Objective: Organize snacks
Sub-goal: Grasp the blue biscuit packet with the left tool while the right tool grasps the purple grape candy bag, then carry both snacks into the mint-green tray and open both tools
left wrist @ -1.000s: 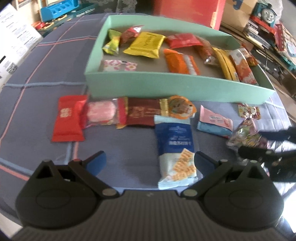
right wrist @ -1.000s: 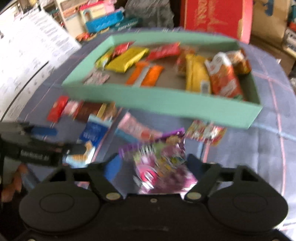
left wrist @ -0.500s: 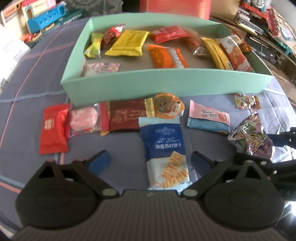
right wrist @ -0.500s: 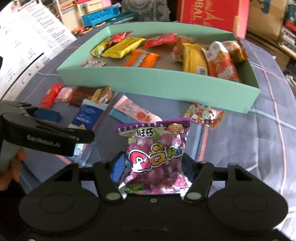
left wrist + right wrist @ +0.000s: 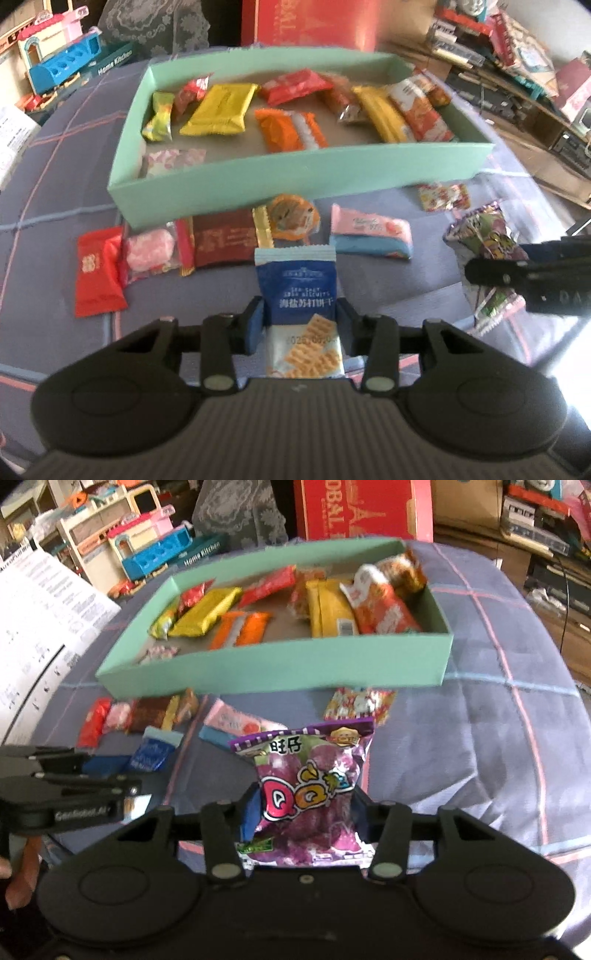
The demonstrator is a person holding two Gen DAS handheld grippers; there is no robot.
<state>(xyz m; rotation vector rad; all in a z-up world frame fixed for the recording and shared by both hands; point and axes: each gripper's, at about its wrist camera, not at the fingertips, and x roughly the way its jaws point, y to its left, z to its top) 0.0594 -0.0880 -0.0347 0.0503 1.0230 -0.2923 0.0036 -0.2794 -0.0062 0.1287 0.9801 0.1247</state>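
Blue cracker packet (image 5: 295,291) — lengthwise toward tray (image 5: 295,177)

Cracker packet (image 5: 297,295): glossy plastic film, blue and white. Gummy bag (image 5: 308,786): shiny, crinkled purple foil-like film. Tray (image 5: 295,177): matt mint card walls, dull brown card floor. Cloth (image 5: 461,738): matt woven plaid. Both gripper bodies: matt black plastic.

One green box (image 5: 295,177) holds about ten snack packets (image 5: 218,109); nine more packets (image 5: 98,271) sit outside it; two grippers (image 5: 299,321).
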